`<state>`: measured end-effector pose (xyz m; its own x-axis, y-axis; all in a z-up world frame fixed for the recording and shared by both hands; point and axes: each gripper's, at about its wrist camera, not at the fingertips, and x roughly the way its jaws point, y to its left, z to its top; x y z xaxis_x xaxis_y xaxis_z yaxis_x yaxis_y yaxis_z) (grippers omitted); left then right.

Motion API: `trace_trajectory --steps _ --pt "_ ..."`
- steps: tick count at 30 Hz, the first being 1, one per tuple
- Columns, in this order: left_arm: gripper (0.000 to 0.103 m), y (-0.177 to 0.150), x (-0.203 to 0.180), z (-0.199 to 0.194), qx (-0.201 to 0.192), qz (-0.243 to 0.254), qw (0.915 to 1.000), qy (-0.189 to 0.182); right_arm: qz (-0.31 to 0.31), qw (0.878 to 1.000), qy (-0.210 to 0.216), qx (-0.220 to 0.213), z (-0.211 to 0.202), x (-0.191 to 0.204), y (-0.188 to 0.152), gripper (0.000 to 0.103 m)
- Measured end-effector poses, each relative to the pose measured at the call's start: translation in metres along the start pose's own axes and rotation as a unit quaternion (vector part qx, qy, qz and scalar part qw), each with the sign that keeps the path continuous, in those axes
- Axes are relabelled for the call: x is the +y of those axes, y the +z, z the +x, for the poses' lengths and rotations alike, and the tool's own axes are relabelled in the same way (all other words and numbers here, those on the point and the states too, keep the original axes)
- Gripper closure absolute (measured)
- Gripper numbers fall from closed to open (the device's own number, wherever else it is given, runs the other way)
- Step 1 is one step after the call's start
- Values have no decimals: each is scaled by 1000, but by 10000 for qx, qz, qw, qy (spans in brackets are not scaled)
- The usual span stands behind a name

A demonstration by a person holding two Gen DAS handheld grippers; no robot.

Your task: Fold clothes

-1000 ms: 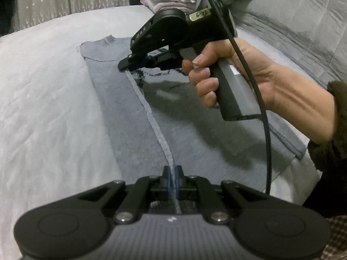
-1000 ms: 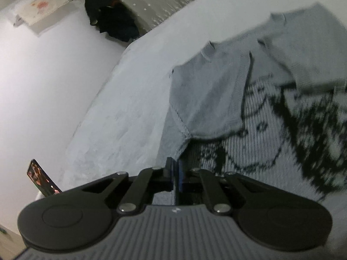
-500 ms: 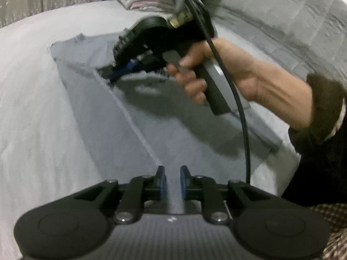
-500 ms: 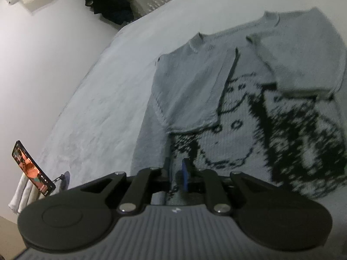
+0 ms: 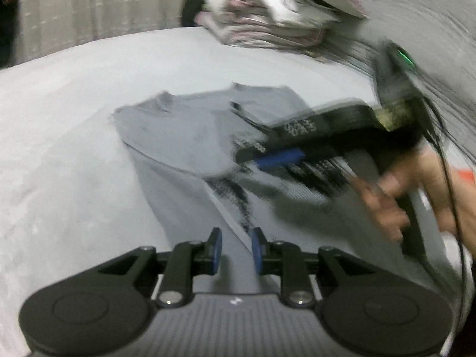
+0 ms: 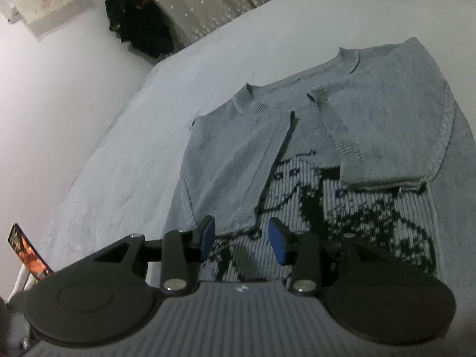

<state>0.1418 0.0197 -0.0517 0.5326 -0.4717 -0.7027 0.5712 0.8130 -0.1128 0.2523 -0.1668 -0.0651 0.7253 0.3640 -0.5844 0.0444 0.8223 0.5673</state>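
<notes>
Grey sweater [image 6: 351, 160] flat on the bed [image 6: 125, 160], neck hole toward the far edge by the curtain. Left side panel folded in over the middle. Right sleeve folded in too, cuff across the black picture. Both sides turned in, bottom half flat and not folded up.

What could go wrong:
- Folded left panel could flop back open. Loose knit, nothing holding it down.
- Low-hanging pads could snag the soft knit and drag the fold crooked.
- Pinching only the top layer at the bottom edge would make a lopsided fold.
- Two tools close together over the cloth could bump.

Tools, left to right:
- Left gripper [image 5: 233, 248]: open a small way, blue pads apart, nothing pinched. Above the folded edge near the bottom of the sweater; touching or not, cannot tell.
- Right gripper [image 6: 240, 239]: open wider, nothing between the pads. Just above the corner of the folded left panel. Blurry in the left view, held in a hand [image 5: 416, 196].

Pile of folded clothes [image 5: 267, 17] at the far right corner of the bed.
</notes>
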Motion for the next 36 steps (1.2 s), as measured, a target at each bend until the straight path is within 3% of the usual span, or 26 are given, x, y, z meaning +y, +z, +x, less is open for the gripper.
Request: trace_trajectory --steps 2,6,9,17,18,19,20,21,22,28,33,36 --pt "81 8 5 6 -112 -124 9999 25 53 9999 21 -94 3 -5 6 59" --pt "80 14 -5 22 -396 163 9991 -19 126 9997 10 -186 16 -14 28 59" --pt "65 14 -13 37 -488 477 9977 40 108 9996 6 -263 25 -20 47 59" --pt "67 16 -32 80 -585 1167 9910 306 -35 9991 -129 -399 53 -37 74 62" --pt "72 18 -33 84 -595 1167 9908 349 -48 9991 -114 -405 57 -39 75 64" --pt "81 20 -31 86 -601 1025 9921 389 -61 9991 -99 -410 60 -40 76 72" --pt "85 22 -29 87 -609 868 9935 403 -77 9991 -81 -411 64 -42 76 88" --pt "96 24 -27 88 -631 707 9947 410 -103 9992 -59 -392 66 -42 76 94" --pt "97 25 -25 87 -682 581 9952 405 -127 9992 -78 -375 68 -43 76 99" --pt "98 30 -28 78 -1159 286 9925 271 -233 9972 -17 -709 55 -39 87 99" --pt "96 30 -29 96 -870 261 9958 126 -328 9972 -258 -622 62 -43 89 99" --pt "87 26 -29 103 -770 323 9965 61 -440 9971 -401 -474 71 -47 86 95"
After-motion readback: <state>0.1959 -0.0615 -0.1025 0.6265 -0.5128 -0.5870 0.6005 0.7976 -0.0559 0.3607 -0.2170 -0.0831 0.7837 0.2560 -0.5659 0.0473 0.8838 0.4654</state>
